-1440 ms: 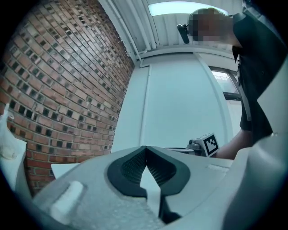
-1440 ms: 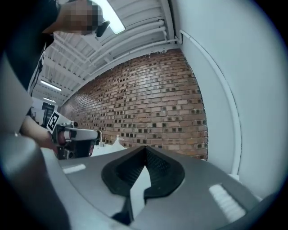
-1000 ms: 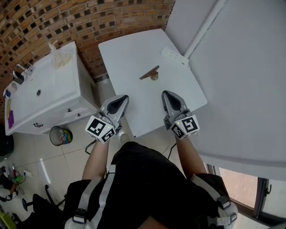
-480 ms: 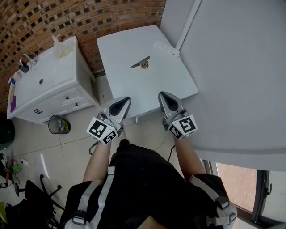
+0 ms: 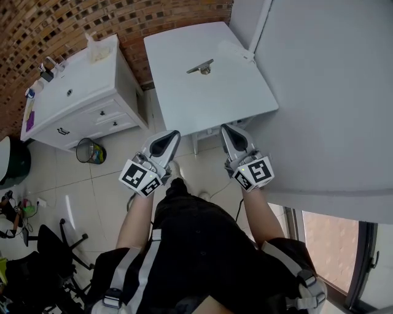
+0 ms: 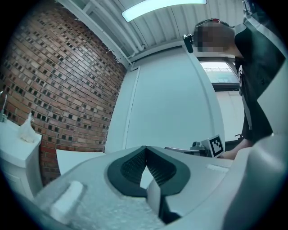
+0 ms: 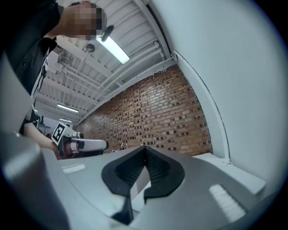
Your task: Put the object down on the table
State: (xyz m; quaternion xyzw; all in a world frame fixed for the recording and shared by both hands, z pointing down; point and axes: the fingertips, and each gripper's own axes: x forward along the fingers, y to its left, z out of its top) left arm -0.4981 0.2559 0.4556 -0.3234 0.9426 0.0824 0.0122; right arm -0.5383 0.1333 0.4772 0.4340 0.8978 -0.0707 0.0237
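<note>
A small brown and metal object [image 5: 200,67] lies flat on the white table [image 5: 184,98], near its far middle. My left gripper [image 5: 172,134] and right gripper [image 5: 225,129] are both held over the floor in front of the table's near edge, well away from the object. Both are shut with nothing between the jaws; in each gripper view the ribbed tips meet [image 6: 145,148] [image 7: 145,148]. The object does not show in either gripper view.
A white cabinet with a sink [image 5: 73,98] stands left of the table against the brick wall [image 5: 92,18]. A small waste bin [image 5: 91,151] sits on the tiled floor below it. A white wall panel [image 5: 325,92] fills the right. Office chairs [image 5: 43,257] stand at lower left.
The view has drawn back from the table: the table and object sit farther up the frame, and both grippers are now over the floor instead of the table's near edge.
</note>
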